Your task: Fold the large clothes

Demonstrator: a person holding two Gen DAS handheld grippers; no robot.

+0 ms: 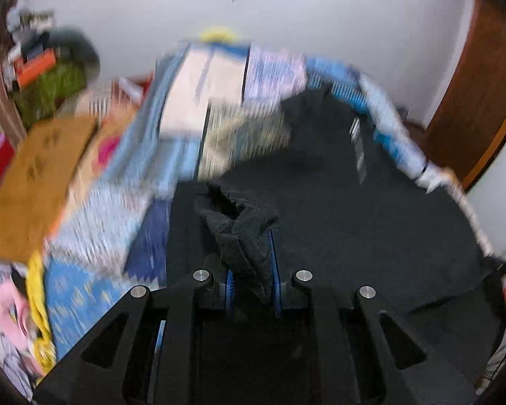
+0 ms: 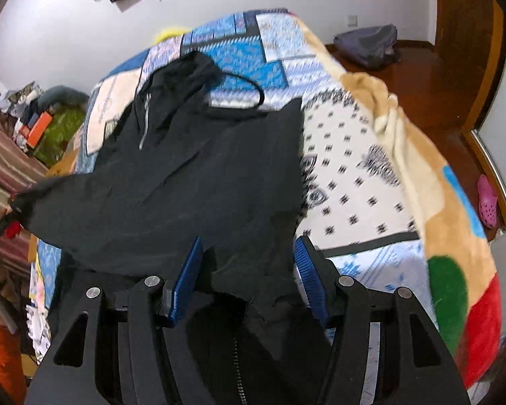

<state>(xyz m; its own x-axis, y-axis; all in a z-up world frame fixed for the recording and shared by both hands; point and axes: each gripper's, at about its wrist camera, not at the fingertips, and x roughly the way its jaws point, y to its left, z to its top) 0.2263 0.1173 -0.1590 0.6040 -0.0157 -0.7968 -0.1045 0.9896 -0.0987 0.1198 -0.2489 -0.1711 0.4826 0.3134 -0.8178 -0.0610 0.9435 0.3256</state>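
Note:
A large black zip jacket (image 2: pixel 199 182) lies spread over a bed with a blue and white patterned quilt (image 2: pixel 354 175). It also shows in the left wrist view (image 1: pixel 337 209), which is blurred. My left gripper (image 1: pixel 251 266) is shut on a bunched fold of the black jacket between its blue pads. My right gripper (image 2: pixel 248 263) is open, its blue pads (image 2: pixel 308 270) spread apart, with the jacket's hem and zip lying between them. The jacket's left sleeve end (image 2: pixel 27 199) is lifted at the left edge of the right wrist view.
A tan and coloured fleece blanket (image 2: pixel 455 236) hangs off the bed's right side. A brown cloth (image 1: pixel 40 182) and yellow items lie left of the bed. Clutter with an orange box (image 2: pixel 38 128) sits at the far left. A dark bag (image 2: pixel 367 45) and pink shoe (image 2: pixel 487 202) lie on the wood floor.

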